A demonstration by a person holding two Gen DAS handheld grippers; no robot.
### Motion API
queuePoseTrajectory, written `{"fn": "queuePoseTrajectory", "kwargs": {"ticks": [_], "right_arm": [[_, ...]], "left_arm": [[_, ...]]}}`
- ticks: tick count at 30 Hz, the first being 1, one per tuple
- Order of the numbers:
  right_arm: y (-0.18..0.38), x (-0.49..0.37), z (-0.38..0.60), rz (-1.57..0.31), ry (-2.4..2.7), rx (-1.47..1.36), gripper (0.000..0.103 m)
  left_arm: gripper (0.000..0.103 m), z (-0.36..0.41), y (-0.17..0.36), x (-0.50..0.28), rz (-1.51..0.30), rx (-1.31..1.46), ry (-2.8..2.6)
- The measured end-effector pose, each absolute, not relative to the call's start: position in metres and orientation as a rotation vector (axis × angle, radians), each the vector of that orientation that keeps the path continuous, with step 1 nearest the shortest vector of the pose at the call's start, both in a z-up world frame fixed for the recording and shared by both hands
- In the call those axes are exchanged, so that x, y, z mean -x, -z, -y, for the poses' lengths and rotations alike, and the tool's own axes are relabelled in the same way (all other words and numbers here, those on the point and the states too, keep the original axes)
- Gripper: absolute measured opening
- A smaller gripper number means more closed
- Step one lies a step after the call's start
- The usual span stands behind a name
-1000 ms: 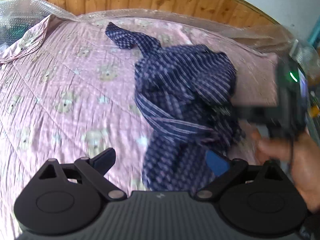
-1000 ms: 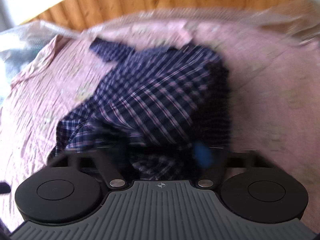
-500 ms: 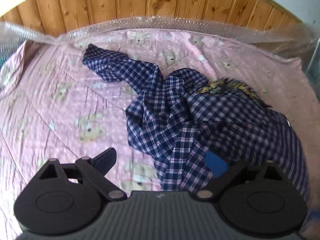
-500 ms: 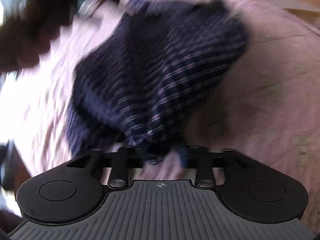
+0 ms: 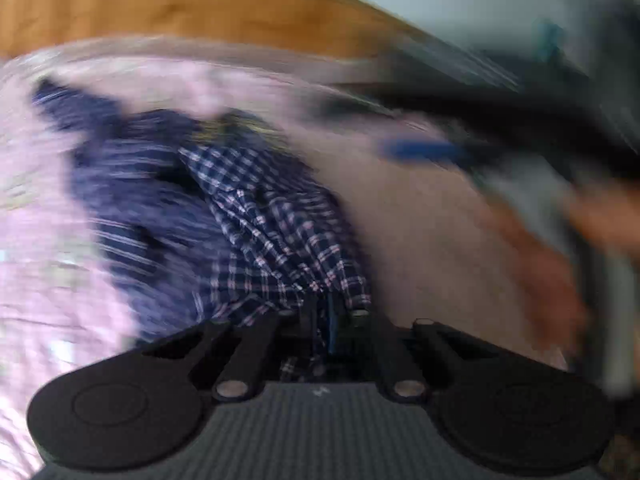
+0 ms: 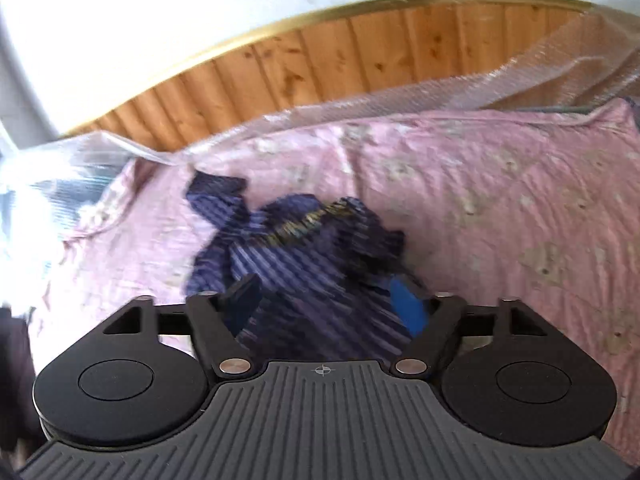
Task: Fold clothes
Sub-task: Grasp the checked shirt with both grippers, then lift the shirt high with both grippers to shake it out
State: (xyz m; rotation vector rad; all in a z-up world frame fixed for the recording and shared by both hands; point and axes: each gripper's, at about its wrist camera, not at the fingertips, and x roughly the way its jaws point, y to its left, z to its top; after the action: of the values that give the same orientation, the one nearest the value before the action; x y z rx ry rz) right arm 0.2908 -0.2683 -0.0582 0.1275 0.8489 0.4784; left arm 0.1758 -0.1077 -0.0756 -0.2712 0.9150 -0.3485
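A dark blue plaid shirt (image 5: 256, 216) lies crumpled on a pink bed sheet (image 5: 48, 288). My left gripper (image 5: 326, 320) is shut on a fold of the shirt's cloth, which runs up from between its fingers. In the right wrist view the same shirt (image 6: 296, 248) lies bunched in the middle of the sheet (image 6: 500, 208), blurred. My right gripper (image 6: 326, 292) hovers over its near edge, open, with nothing between its fingers. The right gripper (image 5: 448, 148) also shows as a dark blur with a blue pad at the upper right of the left wrist view, held by a hand (image 5: 560, 264).
A wooden headboard (image 6: 320, 64) runs behind the bed, with clear bubble wrap (image 6: 400, 104) draped along its base. The pink sheet carries a faint bear print and many wrinkles. A white wall (image 6: 160, 8) rises above the headboard.
My left gripper closed on the shirt's cloth and swung right. My right gripper let go of the shirt, opened and pulled back above it.
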Motion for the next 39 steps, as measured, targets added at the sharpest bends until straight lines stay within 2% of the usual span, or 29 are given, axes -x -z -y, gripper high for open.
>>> {"fn": "queuePoseTrajectory", "kwargs": {"ticks": [4, 6, 7, 8, 9, 10, 11, 15, 17, 19, 21, 22, 23, 25, 28, 30, 31, 32, 33, 34, 35, 39], "right_arm": [[0.065, -0.276, 0.237, -0.957, -0.546, 0.011, 0.091], [0.086, -0.269, 0.222, -1.027, -0.55, 0.14, 0.075], [0.096, -0.266, 0.221, -1.049, -0.539, 0.179, 0.065], [0.105, -0.263, 0.224, -1.068, -0.528, 0.204, 0.058], [0.11, -0.259, 0.232, -1.08, -0.513, 0.197, 0.049], [0.113, -0.257, 0.242, -1.089, -0.495, 0.174, 0.022], [0.114, -0.255, 0.254, -1.089, -0.478, 0.144, 0.006], [0.11, -0.239, 0.304, -1.059, -0.392, 0.031, 0.006], [0.112, -0.231, 0.326, -1.058, -0.35, -0.01, 0.006], [0.119, -0.225, 0.344, -1.067, -0.309, -0.082, 0.025], [0.126, -0.219, 0.353, -1.069, -0.264, -0.13, 0.033], [0.126, -0.214, 0.355, -1.06, -0.253, -0.16, 0.048], [0.127, -0.209, 0.357, -1.05, -0.242, -0.19, 0.059], [0.125, -0.199, 0.355, -1.014, -0.253, -0.28, 0.062], [0.125, -0.188, 0.329, -0.984, -0.308, -0.341, 0.09], [0.132, -0.186, 0.307, -0.982, -0.36, -0.308, 0.091], [0.134, -0.187, 0.305, -0.979, -0.362, -0.3, 0.085], [0.134, -0.19, 0.309, -0.975, -0.352, -0.296, 0.063], [0.135, -0.193, 0.312, -0.97, -0.342, -0.292, 0.045], [0.136, -0.195, 0.315, -0.966, -0.332, -0.288, 0.007], [0.137, -0.198, 0.318, -0.962, -0.322, -0.283, 0.0], [0.133, -0.209, 0.335, -0.933, -0.273, -0.264, 0.0]], "left_arm": [[0.006, 0.138, 0.115, -0.147, -1.04, 0.224, 0.407], [0.015, 0.125, 0.118, -0.136, -1.048, 0.24, 0.402], [0.025, 0.116, 0.115, -0.131, -1.034, 0.242, 0.401], [0.043, 0.105, 0.111, -0.127, -1.018, 0.24, 0.404], [0.054, 0.093, 0.106, -0.125, -1.004, 0.239, 0.4], [0.07, 0.081, 0.1, -0.128, -0.993, 0.235, 0.388], [0.072, 0.07, 0.094, -0.13, -0.975, 0.225, 0.375], [0.078, 0.038, 0.066, -0.178, -0.885, 0.048, 0.344], [0.09, 0.039, 0.054, -0.208, -0.826, -0.072, 0.349], [0.094, 0.052, 0.044, -0.236, -0.756, -0.213, 0.358], [0.097, 0.063, 0.047, -0.277, -0.727, -0.332, 0.378], [0.098, 0.07, 0.053, -0.292, -0.731, -0.38, 0.395], [0.098, 0.076, 0.058, -0.308, -0.736, -0.428, 0.412], [0.098, 0.084, 0.073, -0.337, -0.753, -0.499, 0.439], [0.097, 0.087, 0.097, -0.369, -0.853, -0.491, 0.515], [0.097, 0.095, 0.111, -0.382, -0.924, -0.459, 0.601], [0.096, 0.1, 0.118, -0.387, -0.953, -0.445, 0.638], [0.086, 0.103, 0.125, -0.39, -0.963, -0.435, 0.647], [0.07, 0.105, 0.129, -0.391, -0.968, -0.418, 0.659], [0.014, 0.106, 0.13, -0.391, -0.985, -0.41, 0.651], [0.005, 0.103, 0.13, -0.394, -1.011, -0.372, 0.631], [0.005, 0.064, 0.094, -0.375, -0.909, -0.151, 0.554]]}}
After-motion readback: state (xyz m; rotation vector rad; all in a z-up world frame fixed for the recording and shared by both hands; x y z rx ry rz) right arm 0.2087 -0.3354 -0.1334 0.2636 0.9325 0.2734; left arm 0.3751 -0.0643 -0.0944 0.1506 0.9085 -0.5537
